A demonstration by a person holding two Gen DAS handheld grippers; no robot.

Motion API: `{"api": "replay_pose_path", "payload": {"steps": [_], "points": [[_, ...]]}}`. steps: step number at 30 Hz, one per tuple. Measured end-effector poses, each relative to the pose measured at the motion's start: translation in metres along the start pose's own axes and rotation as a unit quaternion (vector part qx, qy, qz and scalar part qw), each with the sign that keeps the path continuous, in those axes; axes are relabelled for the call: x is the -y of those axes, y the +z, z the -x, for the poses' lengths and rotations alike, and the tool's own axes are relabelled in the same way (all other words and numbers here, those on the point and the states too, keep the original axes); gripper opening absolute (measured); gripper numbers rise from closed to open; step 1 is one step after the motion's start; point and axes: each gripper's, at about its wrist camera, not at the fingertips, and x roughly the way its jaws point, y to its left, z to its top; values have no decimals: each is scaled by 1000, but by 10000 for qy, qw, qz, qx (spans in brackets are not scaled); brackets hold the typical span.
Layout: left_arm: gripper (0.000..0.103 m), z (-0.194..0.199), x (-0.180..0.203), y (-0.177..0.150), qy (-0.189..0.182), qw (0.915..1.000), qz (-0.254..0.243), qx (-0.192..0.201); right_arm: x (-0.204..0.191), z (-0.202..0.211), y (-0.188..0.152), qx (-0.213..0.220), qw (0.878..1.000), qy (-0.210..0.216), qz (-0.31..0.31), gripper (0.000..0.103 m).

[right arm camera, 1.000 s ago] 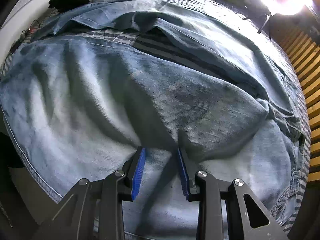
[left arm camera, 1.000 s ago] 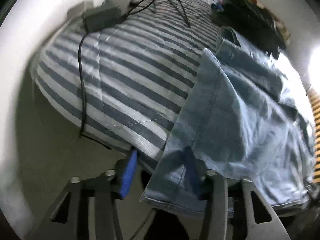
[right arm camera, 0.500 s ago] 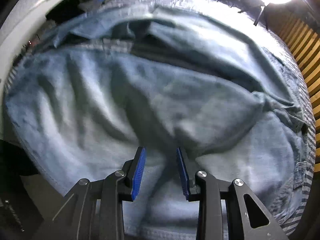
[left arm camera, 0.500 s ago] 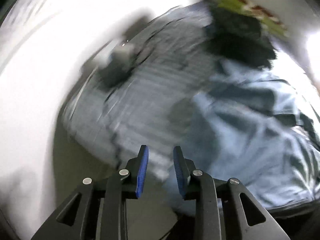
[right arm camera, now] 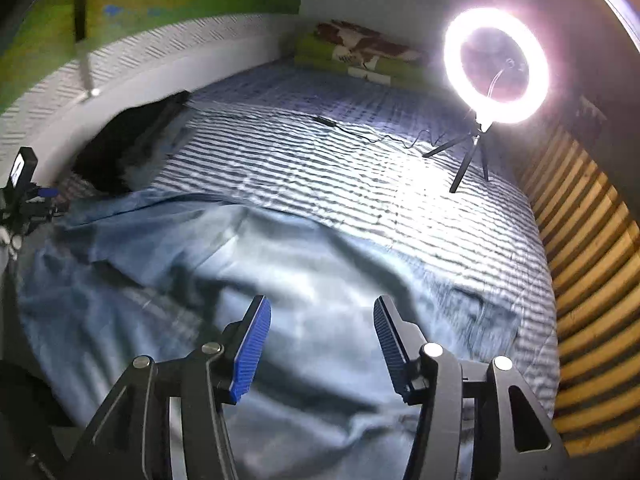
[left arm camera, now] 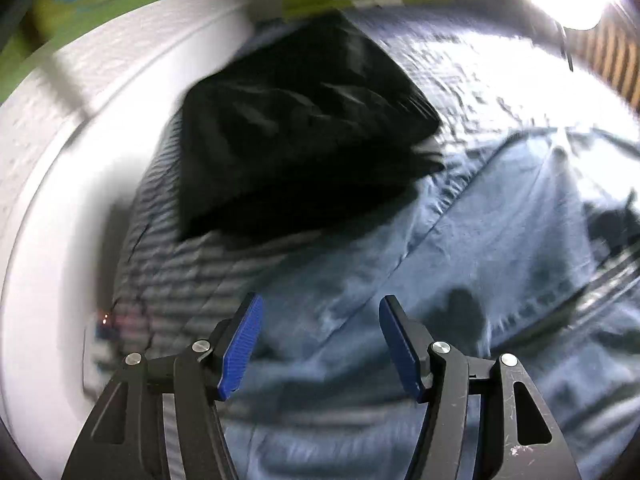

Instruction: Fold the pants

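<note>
Light blue denim pants (left arm camera: 460, 248) (right arm camera: 280, 280) lie crumpled on a blue-and-white striped bed cover (right arm camera: 340, 168). My left gripper (left arm camera: 320, 344) hovers above the pants near their left edge; its jaws are opening and nothing is between the blue pads. In the right wrist view my right gripper (right arm camera: 322, 346) hangs above the middle of the pants, its jaws opening too, with no cloth between them. At that view's far left edge the left gripper (right arm camera: 36, 196) shows small and dark. Both views are blurred by motion.
A black garment (left arm camera: 304, 128) (right arm camera: 128, 152) lies at the bed's far left by the white wall (left arm camera: 48, 184). A lit ring light on a small tripod (right arm camera: 496, 68) stands on the bed at the back right, its cable trailing across the cover. Wooden slats (right arm camera: 592, 264) line the right side.
Both grippers held denim a second ago; both have let go, lifted away and stand wider. The left one swung across from the bed's edge to near the black garment.
</note>
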Motion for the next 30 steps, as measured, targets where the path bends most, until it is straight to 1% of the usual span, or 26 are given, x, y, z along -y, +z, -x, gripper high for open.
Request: {"api": "replay_pose_path", "payload": {"steps": [2,3,4,5,7,9,10,11,12,13,14,17,21,24,25,28,30], "points": [[64,-24,19,7,92,9993,-322,-136,5,-33,14,-169,9995,-155,198,50],[64,-37,29,11,165,9980,-559,-240,7,-49,20,-264,9992,-169,242,50],[64,-44,33,11,211,9970,-675,-305,9,-67,25,-373,9988,-124,279,50],[64,-53,37,14,298,9958,-776,-379,11,-86,30,-490,9983,-49,312,50],[68,-69,41,17,502,9933,-915,-489,9,-119,36,-637,9970,76,431,51],[70,-79,40,19,615,9917,-1009,-505,9,-155,39,-748,9955,83,578,53],[67,-82,37,21,643,9915,-1022,-476,8,-165,41,-780,9950,63,619,53],[61,-83,35,22,649,9916,-1015,-465,9,-180,44,-822,9944,21,664,53],[34,-85,32,24,701,9913,-1012,-463,9,-192,45,-859,9939,6,693,53],[12,-88,28,25,817,9899,-1033,-520,11,-207,47,-922,9931,-7,724,53],[12,-89,25,27,917,9887,-1047,-551,14,-212,48,-949,9927,-6,740,54],[10,-82,20,30,862,9883,-1164,-479,22,-239,52,-1064,9905,-10,871,57],[8,-66,14,36,791,9890,-1198,-349,30,-260,52,-1157,9879,258,995,63],[7,-55,10,39,777,9901,-1143,-238,31,-275,49,-1164,9874,296,1034,74],[7,-50,9,40,785,9904,-1122,-163,34,-276,50,-1111,9885,358,965,75],[7,-32,2,43,862,9910,-1028,29,41,-277,49,-1068,9896,606,745,75],[7,-22,-1,44,1014,9891,-1056,124,41,-275,46,-1086,9885,792,687,75]]}}
